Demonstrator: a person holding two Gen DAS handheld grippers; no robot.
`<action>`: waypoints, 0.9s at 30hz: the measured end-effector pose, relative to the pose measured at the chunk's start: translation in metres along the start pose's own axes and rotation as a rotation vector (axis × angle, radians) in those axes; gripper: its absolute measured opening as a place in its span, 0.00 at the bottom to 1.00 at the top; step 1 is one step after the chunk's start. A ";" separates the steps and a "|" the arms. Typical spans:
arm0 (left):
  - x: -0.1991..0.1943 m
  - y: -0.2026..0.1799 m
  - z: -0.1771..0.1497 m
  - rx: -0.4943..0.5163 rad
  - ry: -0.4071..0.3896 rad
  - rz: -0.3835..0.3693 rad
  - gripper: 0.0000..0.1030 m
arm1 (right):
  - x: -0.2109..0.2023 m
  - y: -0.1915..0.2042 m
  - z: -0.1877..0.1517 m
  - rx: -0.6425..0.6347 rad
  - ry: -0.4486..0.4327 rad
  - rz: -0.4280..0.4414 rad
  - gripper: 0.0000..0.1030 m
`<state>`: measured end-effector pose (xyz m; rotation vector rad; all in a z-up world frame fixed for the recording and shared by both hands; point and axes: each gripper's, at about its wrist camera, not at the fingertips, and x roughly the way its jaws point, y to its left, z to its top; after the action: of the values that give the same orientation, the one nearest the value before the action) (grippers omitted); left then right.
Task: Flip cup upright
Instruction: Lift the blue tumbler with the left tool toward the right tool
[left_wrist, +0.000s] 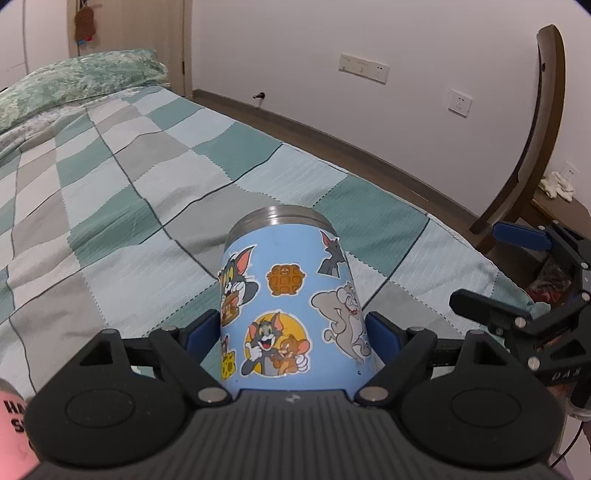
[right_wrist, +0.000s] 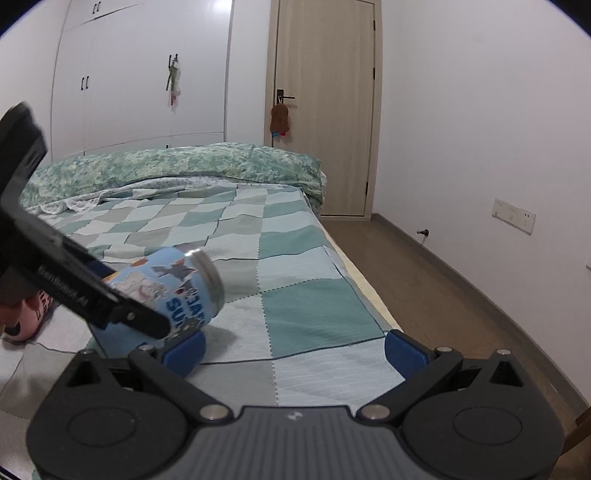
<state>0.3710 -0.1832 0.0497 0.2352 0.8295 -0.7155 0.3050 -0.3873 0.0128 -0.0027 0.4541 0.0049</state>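
Observation:
The cup (left_wrist: 288, 306) is blue with cartoon cat-and-mouse stickers and a steel end band. My left gripper (left_wrist: 291, 332) is shut on the cup, its blue pads pressed on both sides. In the right wrist view the cup (right_wrist: 177, 291) is tilted, steel end pointing right and slightly up, held just above the checkered bedspread (right_wrist: 314, 306). My right gripper (right_wrist: 293, 347) is open and empty, low over the bedspread to the right of the cup. It also shows in the left wrist view (left_wrist: 498, 273) at the right edge.
A pink object (right_wrist: 33, 314) with black lettering lies on the bed left of the cup. A green patterned duvet (right_wrist: 177, 166) is piled at the far end. A wooden chair (left_wrist: 532, 140) stands off the bed's right side; the floor runs along the wall.

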 end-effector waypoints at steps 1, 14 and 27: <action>-0.001 -0.001 -0.001 -0.002 -0.005 0.005 0.84 | 0.000 0.000 0.000 0.002 0.003 0.000 1.00; -0.018 -0.009 -0.011 -0.080 -0.061 0.042 0.84 | 0.006 -0.002 0.005 -0.020 0.057 0.066 1.00; -0.080 -0.039 -0.038 -0.197 -0.149 0.125 0.84 | -0.037 0.002 0.019 -0.065 0.029 0.151 1.00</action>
<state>0.2861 -0.1561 0.0871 0.0549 0.7306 -0.5232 0.2798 -0.3857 0.0458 -0.0326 0.4824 0.1679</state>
